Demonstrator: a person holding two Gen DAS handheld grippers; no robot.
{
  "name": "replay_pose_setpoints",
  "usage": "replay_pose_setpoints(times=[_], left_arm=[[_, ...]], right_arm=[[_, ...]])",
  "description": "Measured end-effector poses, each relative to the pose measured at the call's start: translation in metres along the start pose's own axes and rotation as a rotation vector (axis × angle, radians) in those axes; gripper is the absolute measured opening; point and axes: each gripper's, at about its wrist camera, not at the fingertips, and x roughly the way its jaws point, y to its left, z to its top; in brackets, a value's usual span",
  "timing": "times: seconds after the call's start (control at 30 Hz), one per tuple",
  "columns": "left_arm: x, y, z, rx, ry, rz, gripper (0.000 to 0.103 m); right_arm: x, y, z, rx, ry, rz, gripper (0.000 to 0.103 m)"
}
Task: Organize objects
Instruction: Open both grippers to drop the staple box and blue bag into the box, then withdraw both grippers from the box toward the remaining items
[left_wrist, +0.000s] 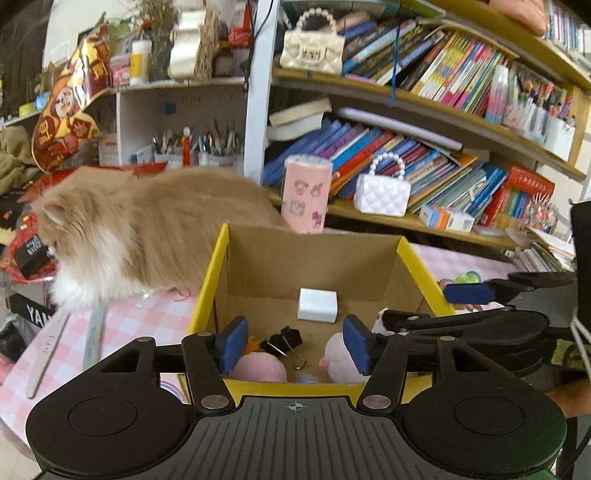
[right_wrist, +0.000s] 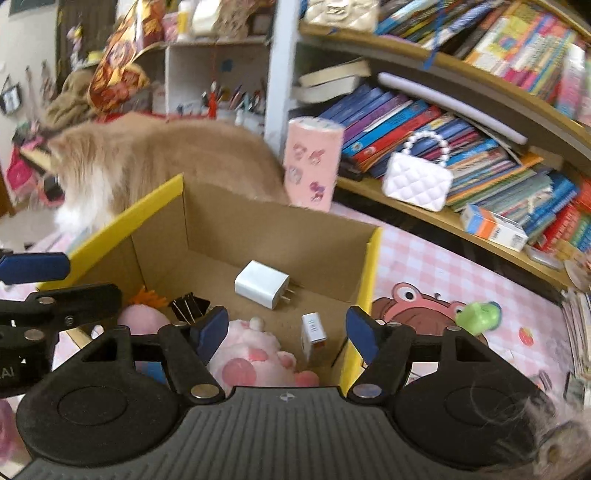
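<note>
A cardboard box with yellow outer walls (left_wrist: 212, 280) (right_wrist: 373, 273) stands open on the pink checked tablecloth. Inside lie a white charger block (left_wrist: 317, 304) (right_wrist: 262, 283), a black binder clip (left_wrist: 282, 341) (right_wrist: 188, 306), a pink plush toy (left_wrist: 345, 356) (right_wrist: 251, 354) and a small white adapter (right_wrist: 313, 328). My left gripper (left_wrist: 295, 345) hovers open over the box's near wall, nothing between its blue pads. My right gripper (right_wrist: 287, 336) hangs open above the plush and adapter, holding nothing. Each gripper's blue fingertip (left_wrist: 469, 293) (right_wrist: 35, 267) shows in the other's view.
A fluffy ginger-and-white cat (left_wrist: 140, 229) (right_wrist: 159, 158) stands on the table just behind the box's left side. A pink printed roll (left_wrist: 306, 192) (right_wrist: 312, 162) stands behind the box. A green toy (right_wrist: 478, 314) lies right of the box. Crowded bookshelves (left_wrist: 424, 221) rise behind.
</note>
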Motion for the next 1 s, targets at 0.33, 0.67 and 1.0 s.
replay_pose_setpoints(times=[0.33,0.67,1.0], left_arm=[[-0.036,0.008,-0.032,0.018,0.007,0.032,0.057],[-0.060,0.016,-0.071,0.028,0.063,0.077,0.058],[-0.080,0.019,-0.097,0.050,0.109,0.088,0.059]], right_arm=[[-0.051,0.006,-0.028,0.081,-0.038,-0.036,0.069],[-0.082,0.030,-0.072,0.122,-0.011,-0.076,0.069],[-0.103,0.053,-0.110,0.138,0.038,-0.078,0.070]])
